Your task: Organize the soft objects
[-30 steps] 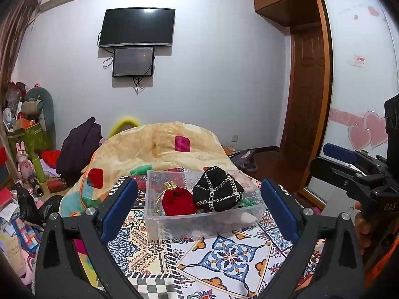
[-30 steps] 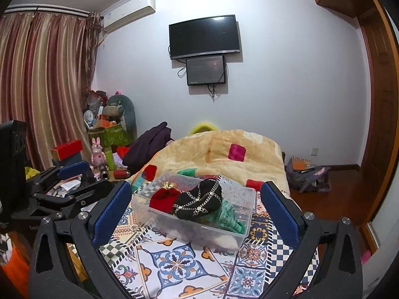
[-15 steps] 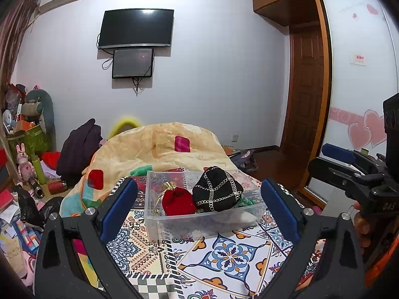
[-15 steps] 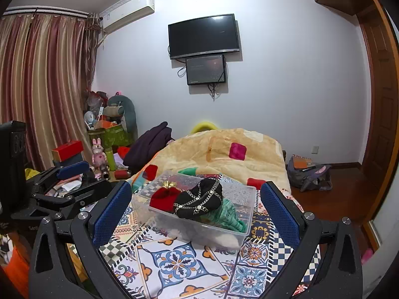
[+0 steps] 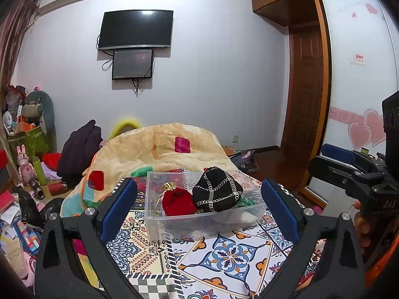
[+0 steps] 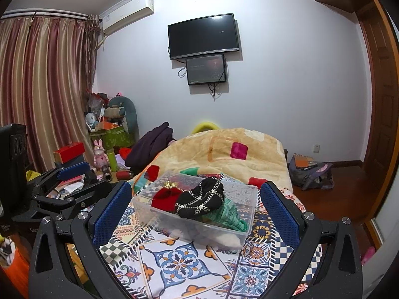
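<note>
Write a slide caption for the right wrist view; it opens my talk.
Open right tongs frame a clear bin holding a red pouch and chained black bag.

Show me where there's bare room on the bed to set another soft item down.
Free: the patterned bedspread in front of the clear bin, between both open grippers. Crowded: the bin itself, holding the red pouch, black chained bag and green cloth; the bunched blanket fills the space behind.

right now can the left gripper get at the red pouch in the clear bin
Probably yes. The left gripper has its jaws wide open, facing the lidless clear bin; the red pouch lies on top, tight against the black chain-trimmed bag.
</note>
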Demonstrator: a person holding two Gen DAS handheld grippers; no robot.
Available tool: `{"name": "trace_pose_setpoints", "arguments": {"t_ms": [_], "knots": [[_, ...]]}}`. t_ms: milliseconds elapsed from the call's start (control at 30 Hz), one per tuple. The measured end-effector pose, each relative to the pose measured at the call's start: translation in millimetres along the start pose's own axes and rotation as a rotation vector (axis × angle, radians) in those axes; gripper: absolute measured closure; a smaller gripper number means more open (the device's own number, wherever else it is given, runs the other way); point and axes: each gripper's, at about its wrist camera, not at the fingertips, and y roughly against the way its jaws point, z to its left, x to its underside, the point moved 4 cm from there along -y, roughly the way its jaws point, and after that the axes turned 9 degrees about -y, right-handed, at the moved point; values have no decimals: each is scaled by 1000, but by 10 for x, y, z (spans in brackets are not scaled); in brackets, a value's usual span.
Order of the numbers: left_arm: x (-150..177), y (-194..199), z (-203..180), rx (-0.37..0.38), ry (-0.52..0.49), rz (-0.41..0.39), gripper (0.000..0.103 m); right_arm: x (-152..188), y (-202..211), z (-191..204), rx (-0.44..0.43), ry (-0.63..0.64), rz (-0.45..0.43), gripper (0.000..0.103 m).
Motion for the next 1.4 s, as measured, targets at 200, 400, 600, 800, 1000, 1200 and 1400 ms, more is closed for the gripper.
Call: {"name": "trace_pose_setpoints", "arguments": {"t_ms": [200,400,600,800,1000,1200,1400], "knots": [[-4,10,9,3,3,0,2,0,1,0,-1,-1,0,0],[5,11,4,10,0,2,2,-3,7,8,-1,-2,-1,0],[8,14,-4,11,-1,2,2,-13,21,32,-4,-3,0,0],[18,8,4,11,5,3,1,-13,25,38,-4,-4,0,0],[21,-3,8,11,10,5,1,-10,23,34,-4,-4,0,0],[37,-4,8,9,11,3,0,3,8,45,-3,-6,5,0],[49,-4,4,10,9,3,0,39,-37,43,-8,-17,24,0]]}}
